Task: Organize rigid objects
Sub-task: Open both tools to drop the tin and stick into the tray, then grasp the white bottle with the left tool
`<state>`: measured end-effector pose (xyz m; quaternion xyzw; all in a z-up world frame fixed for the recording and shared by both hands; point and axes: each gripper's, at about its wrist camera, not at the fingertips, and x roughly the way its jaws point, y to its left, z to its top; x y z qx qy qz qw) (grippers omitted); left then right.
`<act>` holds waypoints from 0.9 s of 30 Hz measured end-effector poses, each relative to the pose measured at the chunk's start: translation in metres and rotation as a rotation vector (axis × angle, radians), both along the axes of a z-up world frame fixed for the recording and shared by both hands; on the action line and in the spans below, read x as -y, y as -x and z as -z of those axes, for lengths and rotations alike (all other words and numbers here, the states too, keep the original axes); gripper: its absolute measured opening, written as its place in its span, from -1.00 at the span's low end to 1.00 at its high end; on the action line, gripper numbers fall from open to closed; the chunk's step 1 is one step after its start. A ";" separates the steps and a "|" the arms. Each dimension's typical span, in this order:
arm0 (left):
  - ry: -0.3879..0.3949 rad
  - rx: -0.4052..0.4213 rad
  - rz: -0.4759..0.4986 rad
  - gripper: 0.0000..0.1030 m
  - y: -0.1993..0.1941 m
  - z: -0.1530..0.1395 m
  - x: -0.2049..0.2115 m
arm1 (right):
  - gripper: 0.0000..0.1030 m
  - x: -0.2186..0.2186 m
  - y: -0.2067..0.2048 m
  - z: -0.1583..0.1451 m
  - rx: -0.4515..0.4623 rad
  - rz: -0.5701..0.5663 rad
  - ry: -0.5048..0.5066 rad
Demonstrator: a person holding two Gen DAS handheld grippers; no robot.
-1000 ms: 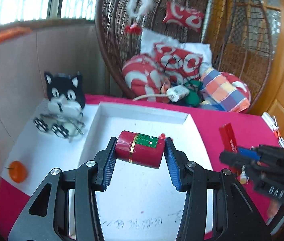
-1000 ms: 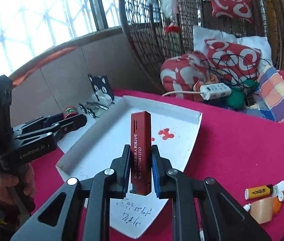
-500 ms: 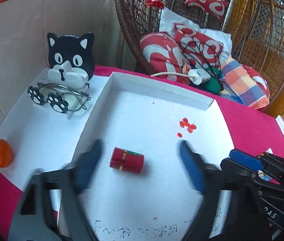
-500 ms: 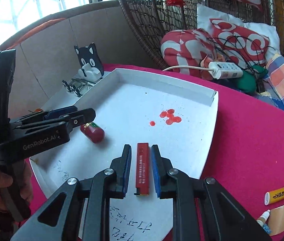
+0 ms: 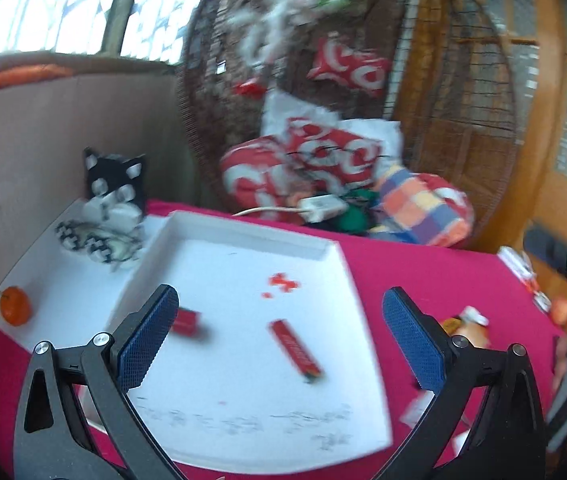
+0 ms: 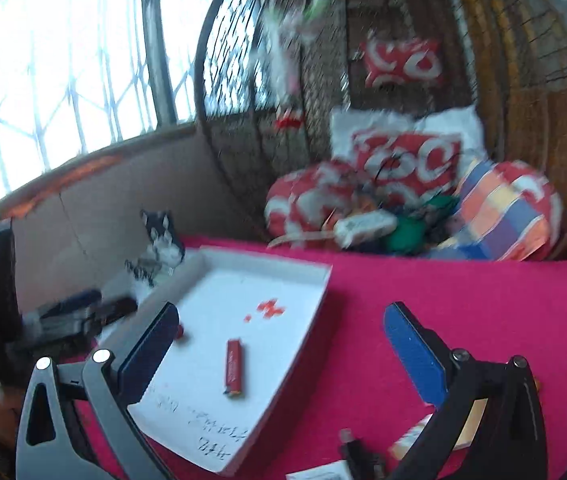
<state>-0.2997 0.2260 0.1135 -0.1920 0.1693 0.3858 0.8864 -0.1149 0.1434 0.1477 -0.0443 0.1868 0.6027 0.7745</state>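
With both the left gripper (image 5: 279, 336) and right gripper (image 6: 279, 354) spread wide and empty, the small red cylinder (image 5: 185, 321) and flat red stick (image 5: 294, 345) lie apart inside the shallow white cardboard tray (image 5: 243, 229); next pickups should be approached squarely.

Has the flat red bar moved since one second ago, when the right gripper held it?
Yes. The flat red bar went down: it now lies on the white tray floor, below the red spots, released.
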 end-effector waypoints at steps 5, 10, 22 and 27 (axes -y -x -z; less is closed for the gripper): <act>0.009 0.030 0.222 0.99 -0.032 -0.001 0.050 | 1.00 0.086 -0.029 -0.046 0.006 0.120 -0.257; 0.063 -0.100 0.424 0.99 -0.075 0.019 0.095 | 1.00 0.130 -0.060 -0.047 0.007 0.226 -0.242; 0.237 -0.316 0.572 0.78 -0.130 0.091 0.157 | 1.00 0.168 -0.109 0.097 -0.090 0.344 0.217; 0.263 -0.359 0.543 0.50 -0.141 0.105 0.159 | 0.56 0.171 -0.109 0.124 -0.095 0.329 0.317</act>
